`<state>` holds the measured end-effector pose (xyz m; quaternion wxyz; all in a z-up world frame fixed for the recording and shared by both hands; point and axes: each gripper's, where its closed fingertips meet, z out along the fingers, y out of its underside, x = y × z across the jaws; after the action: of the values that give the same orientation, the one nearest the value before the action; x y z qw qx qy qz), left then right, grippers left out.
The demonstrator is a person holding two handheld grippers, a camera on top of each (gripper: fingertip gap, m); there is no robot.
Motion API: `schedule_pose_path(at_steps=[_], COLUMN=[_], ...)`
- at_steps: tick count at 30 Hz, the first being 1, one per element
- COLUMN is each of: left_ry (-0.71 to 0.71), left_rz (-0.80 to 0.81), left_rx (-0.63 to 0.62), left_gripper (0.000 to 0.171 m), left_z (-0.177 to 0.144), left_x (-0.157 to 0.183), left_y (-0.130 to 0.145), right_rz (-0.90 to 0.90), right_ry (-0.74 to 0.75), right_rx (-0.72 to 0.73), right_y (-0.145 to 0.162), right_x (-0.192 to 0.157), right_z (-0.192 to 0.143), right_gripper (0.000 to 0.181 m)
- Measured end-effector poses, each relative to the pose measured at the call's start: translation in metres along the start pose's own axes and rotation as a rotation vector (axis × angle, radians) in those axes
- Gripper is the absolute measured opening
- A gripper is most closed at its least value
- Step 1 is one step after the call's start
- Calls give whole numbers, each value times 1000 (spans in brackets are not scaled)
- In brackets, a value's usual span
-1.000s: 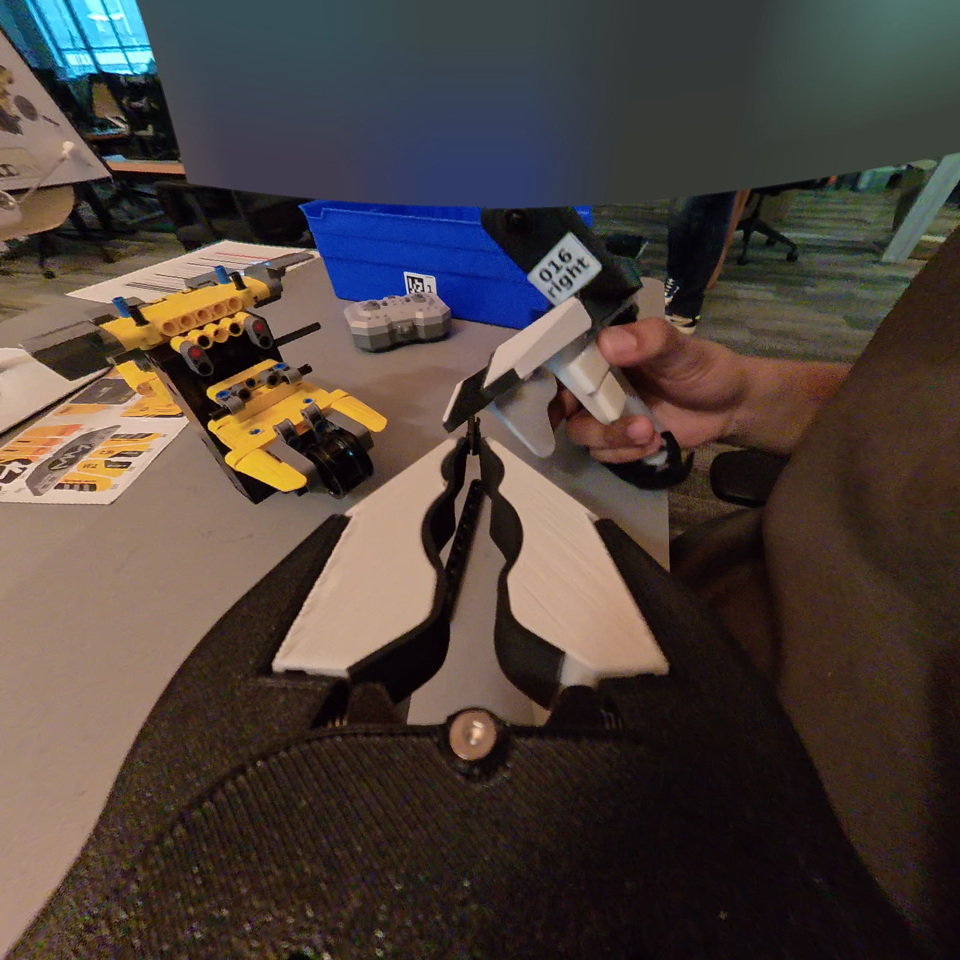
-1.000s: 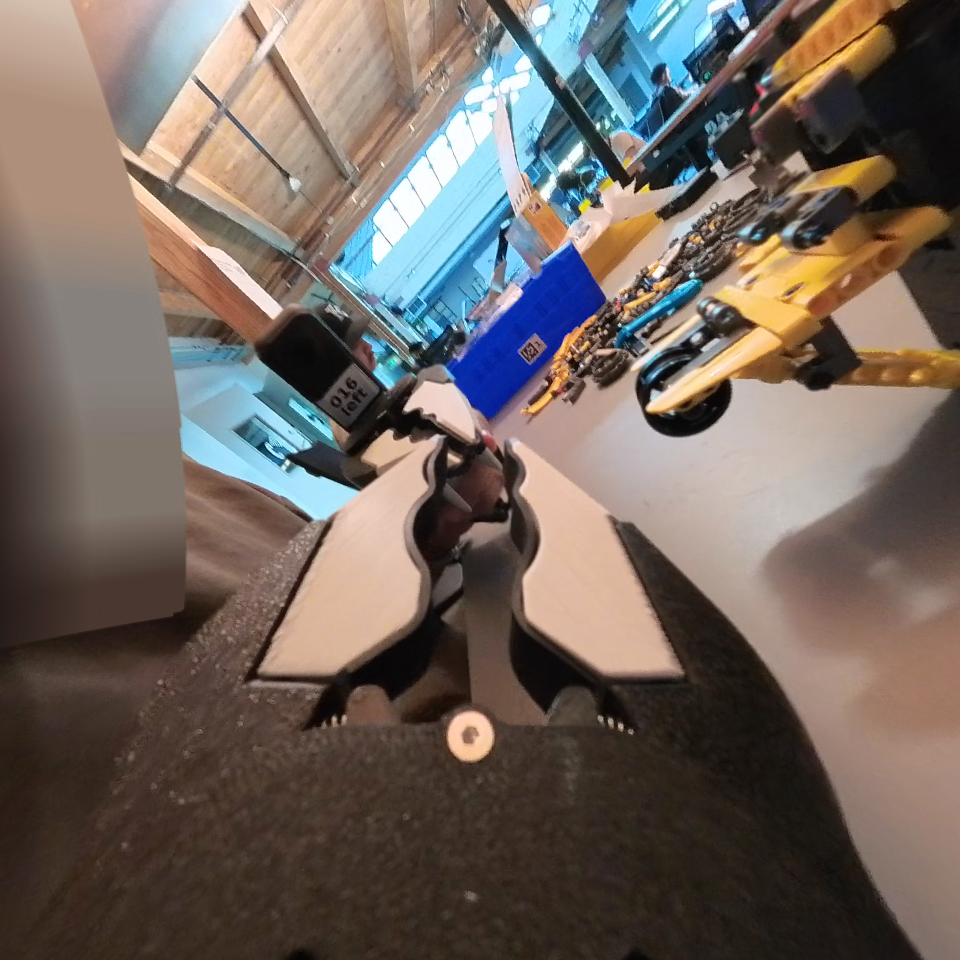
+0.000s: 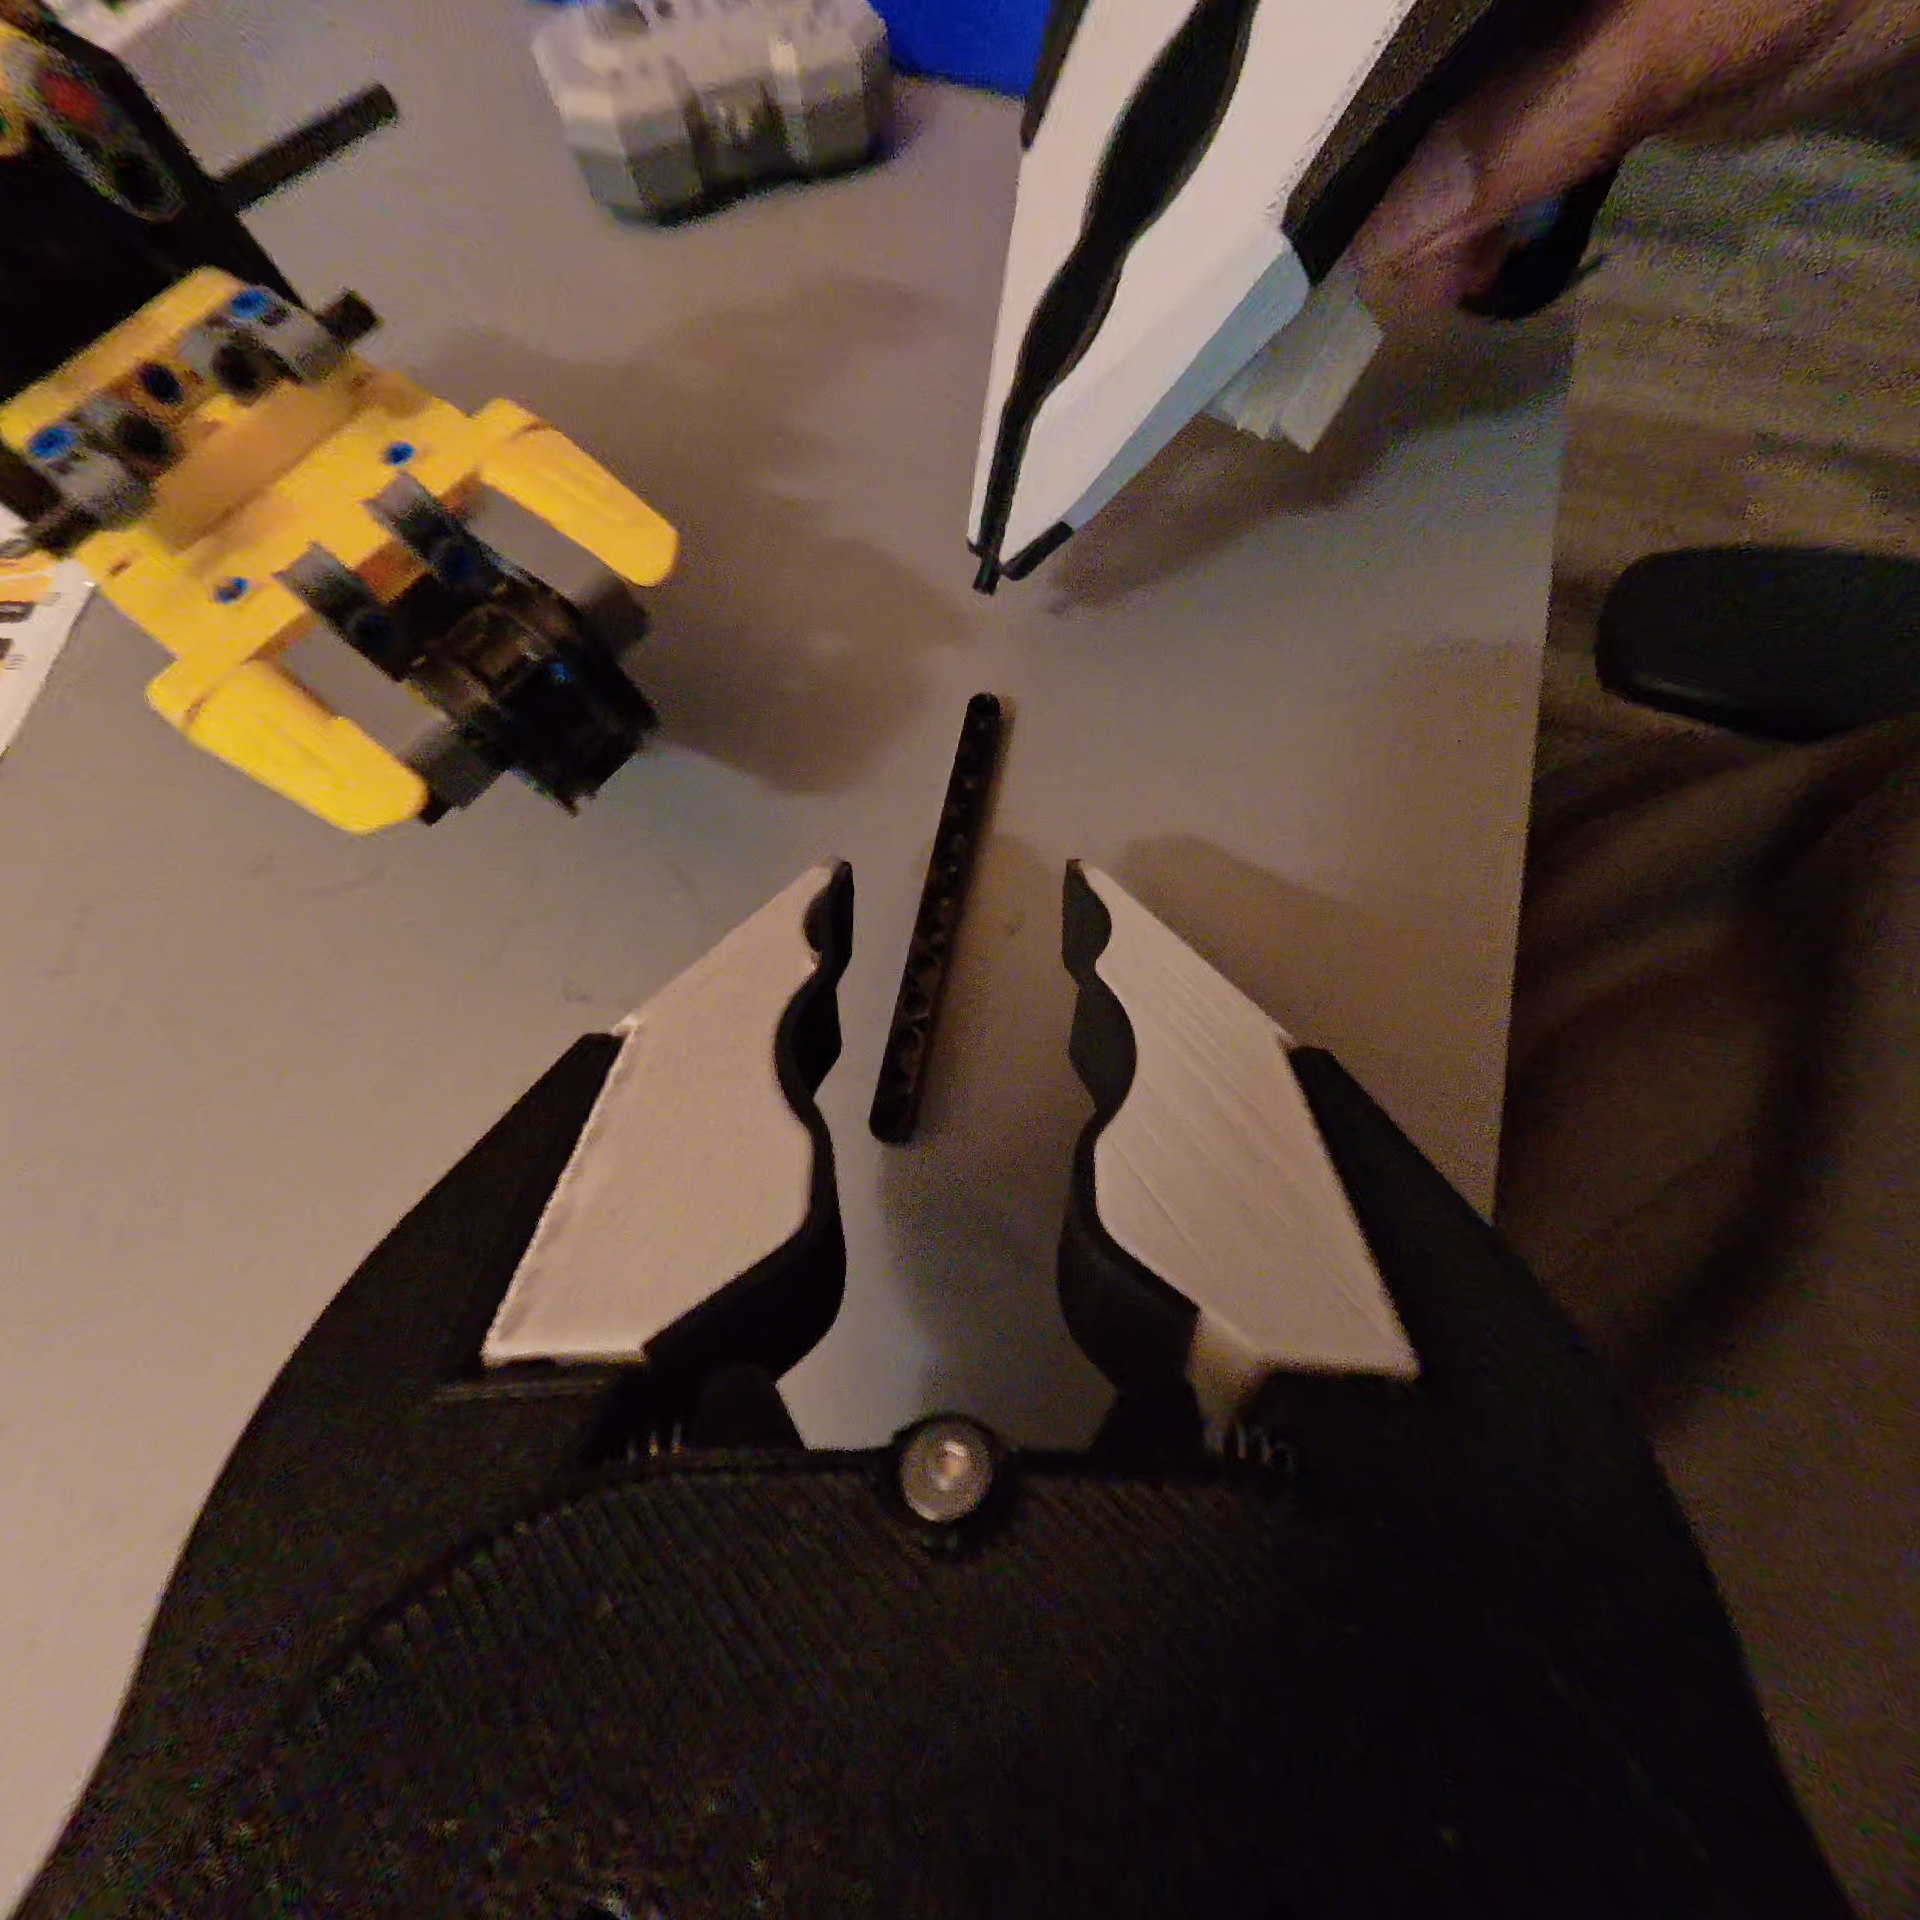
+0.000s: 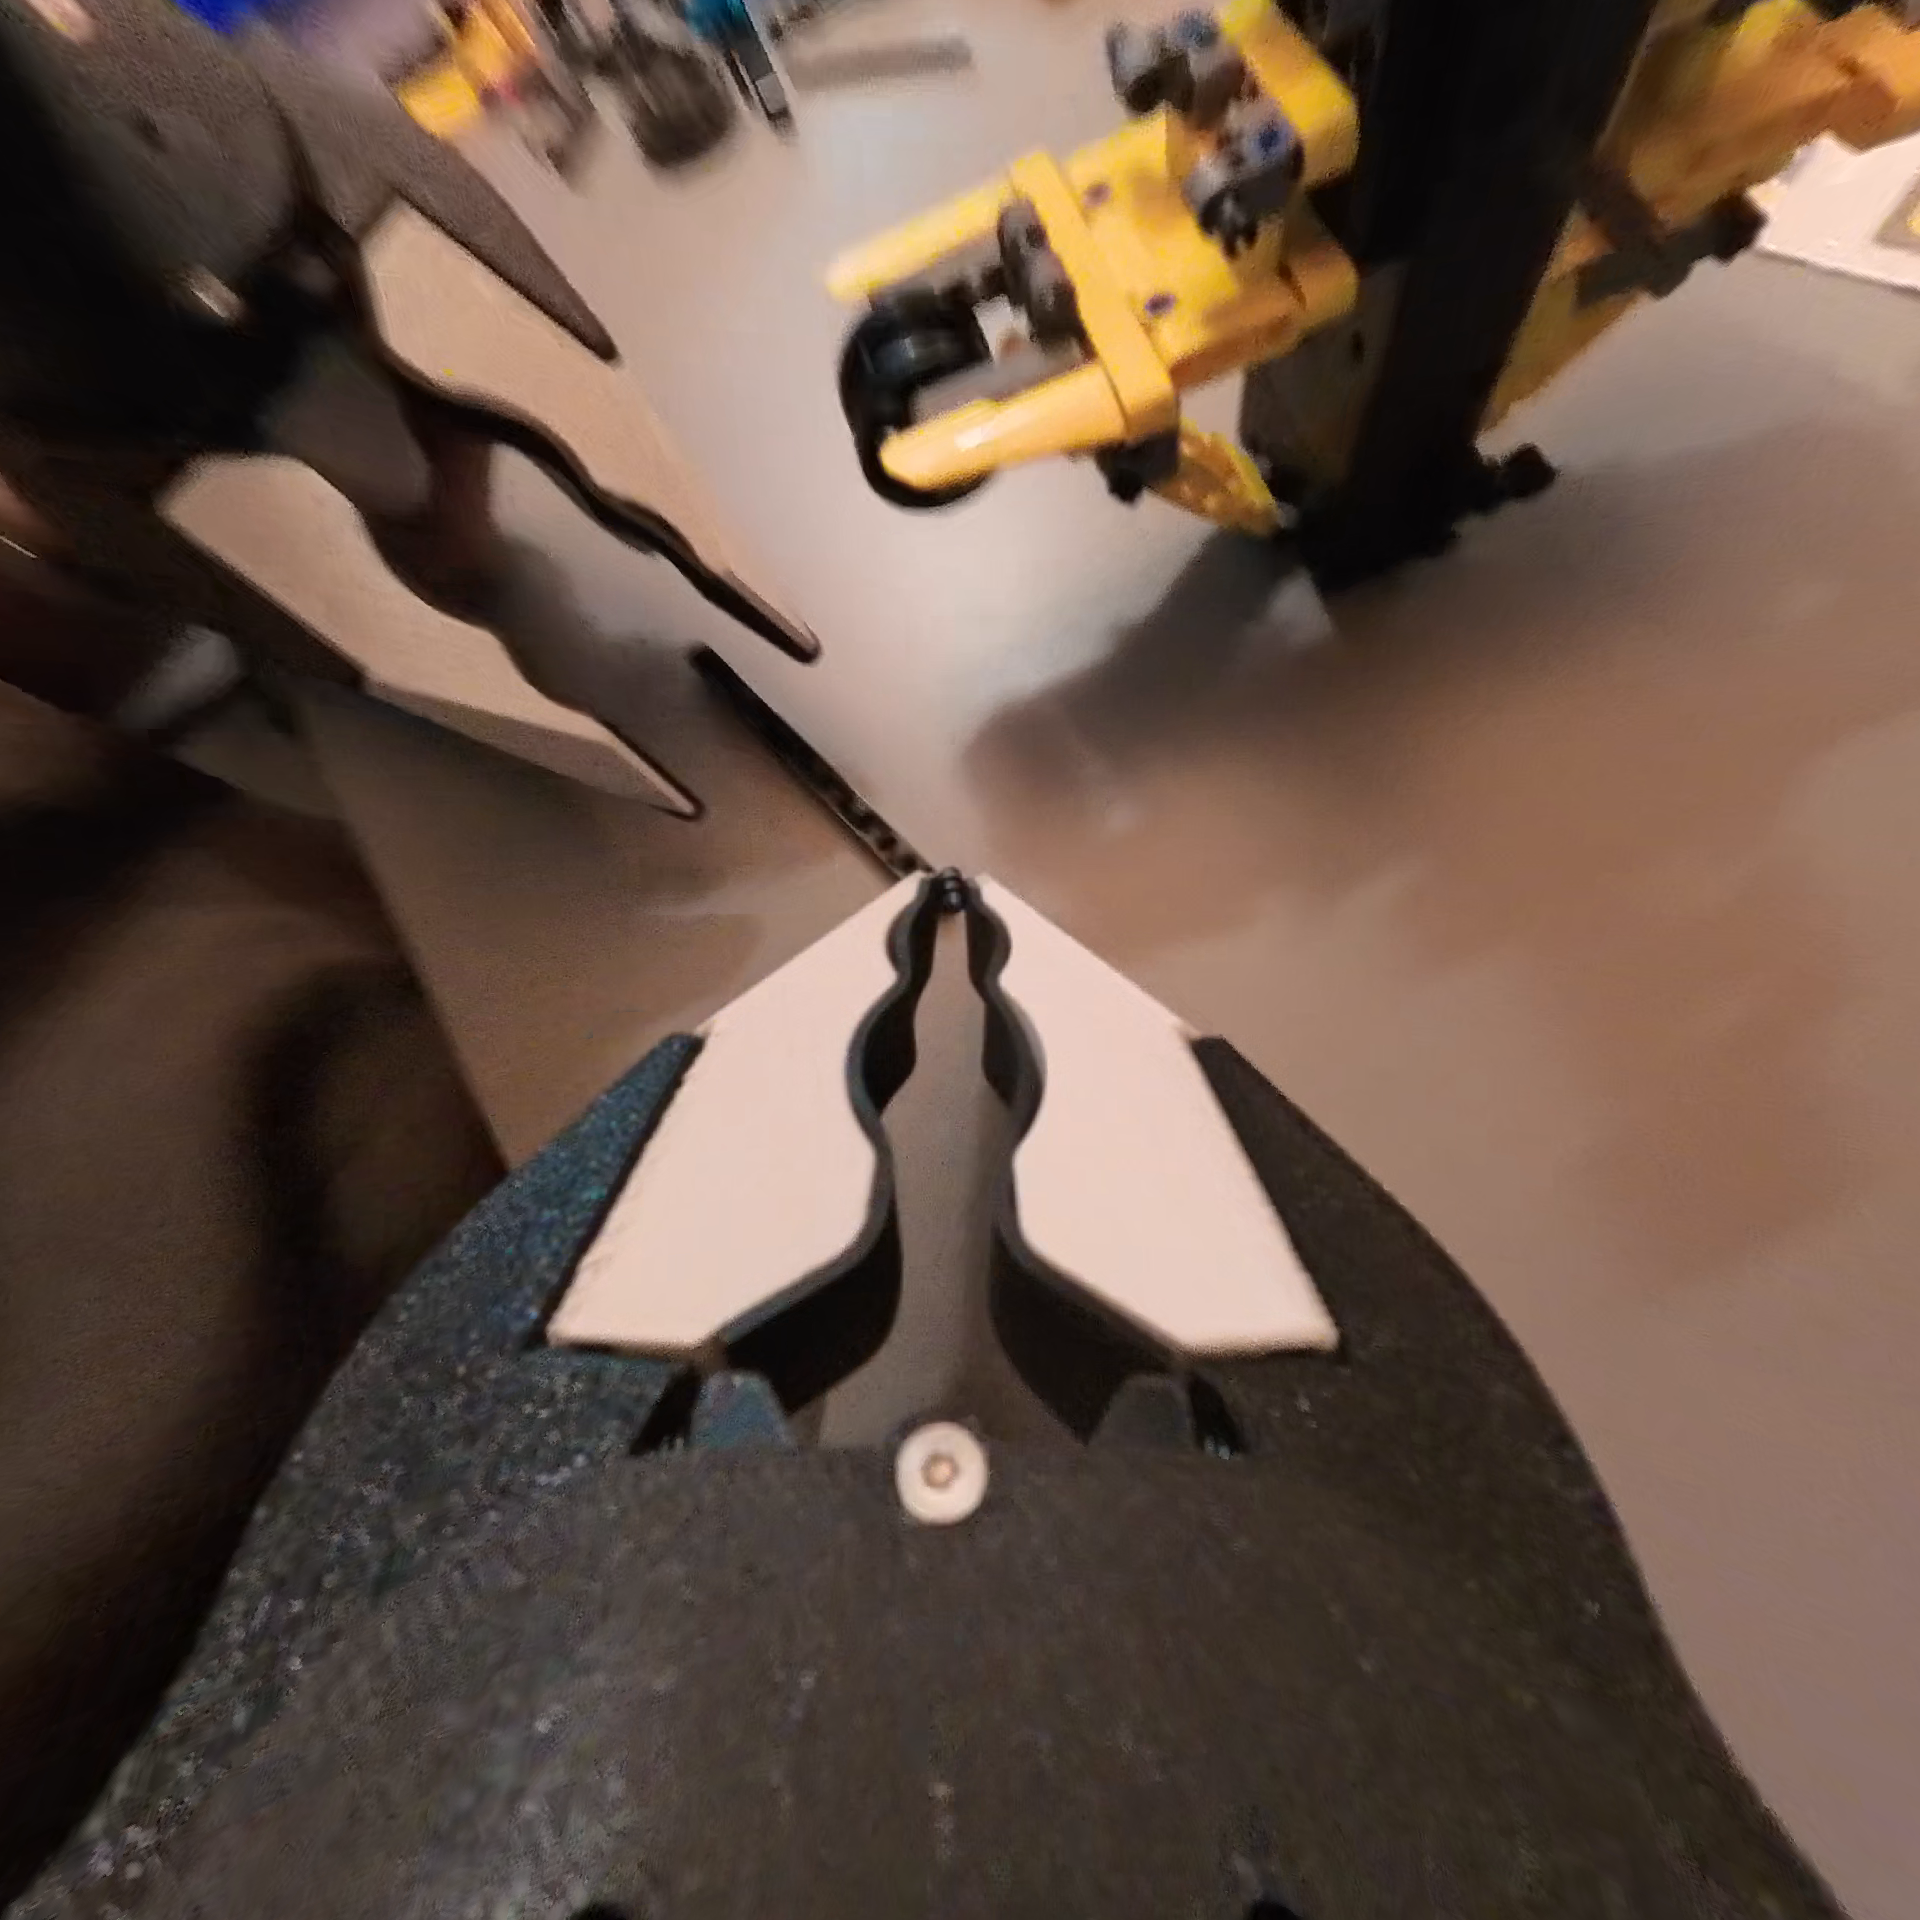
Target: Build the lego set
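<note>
Left gripper [image 3: 956,883]: fingers spread wide, holding nothing; a black perforated beam [image 3: 940,914] lies flat on the grey tabletop [image 3: 260,1039] between them, touching neither, near the tabletop's right edge. Right gripper [image 4: 948,883]: fingers closed at the tips on a small black pin [image 4: 950,891], just off the beam's far end. A yellow and black brick model [image 3: 343,582] stands toward the left edge; a grey battery box [image 3: 717,99] sits near the far edge.

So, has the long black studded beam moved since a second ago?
Yes. The long black studded beam left the left gripper's fingers, now lying flat on the grey table between them.
</note>
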<state>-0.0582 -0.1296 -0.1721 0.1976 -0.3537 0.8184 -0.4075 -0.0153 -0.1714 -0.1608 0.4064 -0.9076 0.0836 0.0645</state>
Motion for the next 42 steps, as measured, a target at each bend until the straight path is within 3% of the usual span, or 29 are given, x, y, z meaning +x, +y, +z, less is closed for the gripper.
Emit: schedule_pose_path(at_steps=[3,10,17,26,36,42], left_ry=[-3,75,147,147,128,108], left_rz=[39,18,-76,-64,-33,-11], left_rx=[-32,-134,-126,-130,-131,-131], left_gripper=[34,27,4,2,3,3], left_z=[11,29,28,28,28,28], left_x=[2,5,5,6,7,6], left_y=[-2,6,4,5,5,5], right_rz=[-76,-58,28,45,-86,-269], right_ry=[51,-40,-126,-116,2,61], right_rx=[-94,-174,-233,-331,-486,-563], right_y=[7,8,14,14,12,13], right_x=[2,-6,-10,-9,-6,-6], right_z=[5,14,20,20,22,27], right_gripper=[4,4,4,4,3,2])
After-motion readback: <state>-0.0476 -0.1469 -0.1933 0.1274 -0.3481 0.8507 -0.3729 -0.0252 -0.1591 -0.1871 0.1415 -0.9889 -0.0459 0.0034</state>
